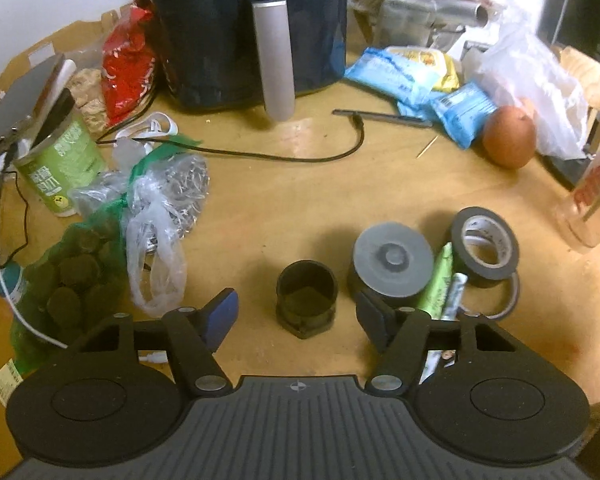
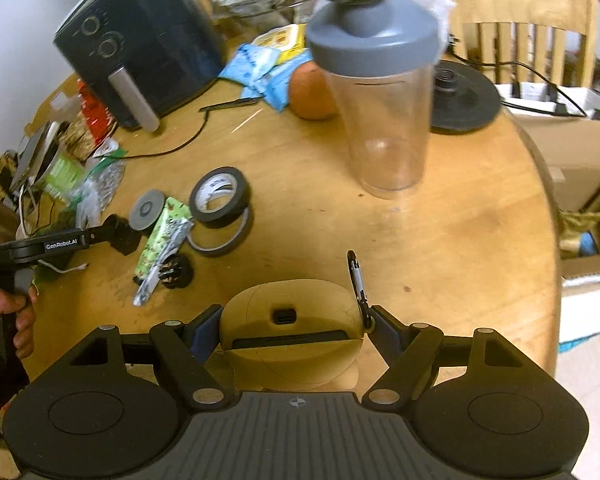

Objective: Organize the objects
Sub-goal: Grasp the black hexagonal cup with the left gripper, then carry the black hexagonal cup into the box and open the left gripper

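Observation:
A small black cylindrical cup (image 1: 306, 300) stands upright on the wooden table (image 1: 280, 208). My left gripper (image 1: 296, 308) is open around it, and its blue pads (image 1: 222, 314) stay clear of the cup on both sides. In the right wrist view, that gripper (image 2: 116, 232) reaches in from the left, held by a person's hand (image 2: 18, 316). My right gripper (image 2: 294, 320) is shut on a tan rounded case (image 2: 292, 332) with a black carabiner (image 2: 358, 280) on its right end. The case hangs above the table's near edge.
Right of the cup are a grey-lidded round tin (image 1: 392, 268), a green snack packet (image 1: 436, 280) and black tape rolls (image 1: 484, 248). A clear shaker bottle (image 2: 380, 80), an orange (image 2: 310, 92), a dark air fryer (image 1: 244, 28), a black cable (image 1: 260, 156) and bags (image 1: 156, 216) crowd the table.

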`<state>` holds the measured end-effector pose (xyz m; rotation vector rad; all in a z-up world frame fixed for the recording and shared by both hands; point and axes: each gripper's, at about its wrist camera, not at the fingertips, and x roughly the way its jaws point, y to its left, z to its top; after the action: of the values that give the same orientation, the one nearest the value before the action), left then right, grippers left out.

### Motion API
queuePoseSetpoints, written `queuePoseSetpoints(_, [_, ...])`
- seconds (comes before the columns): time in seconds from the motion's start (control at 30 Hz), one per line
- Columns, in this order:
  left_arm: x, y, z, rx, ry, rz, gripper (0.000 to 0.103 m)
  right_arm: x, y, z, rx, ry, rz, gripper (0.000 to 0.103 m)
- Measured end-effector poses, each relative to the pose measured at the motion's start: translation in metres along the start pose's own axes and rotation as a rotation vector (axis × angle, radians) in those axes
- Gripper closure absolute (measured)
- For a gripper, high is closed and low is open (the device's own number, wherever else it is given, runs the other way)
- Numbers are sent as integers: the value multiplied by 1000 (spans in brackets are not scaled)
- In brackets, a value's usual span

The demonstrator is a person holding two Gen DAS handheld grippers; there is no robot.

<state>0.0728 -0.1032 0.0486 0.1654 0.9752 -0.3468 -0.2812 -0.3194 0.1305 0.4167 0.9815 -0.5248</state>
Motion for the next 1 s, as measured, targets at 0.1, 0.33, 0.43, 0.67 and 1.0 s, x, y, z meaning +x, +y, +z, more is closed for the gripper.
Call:
queuePoseSetpoints(0.1, [8,1,2,2,5,-10,50,-2,-6,-4,15,0,-9,24])
queuePoseSetpoints(0.33, [17,2,5,-5,43,-36,66,-6,-9,-10,23,2,-10,24])
queuePoseSetpoints(0.43, [13,2,5,-2,44,-39,66,-6,-8,-10,15,1,-6,24])
queuePoseSetpoints(0.67, [-6,2,5,-18,31,-51,66,-6,-1,-8,-41,-1,28,24])
queuePoseSetpoints(1.0, [-47,1,1,-60,-19,-82,66,-6,14,-5,-129,-1,95,24])
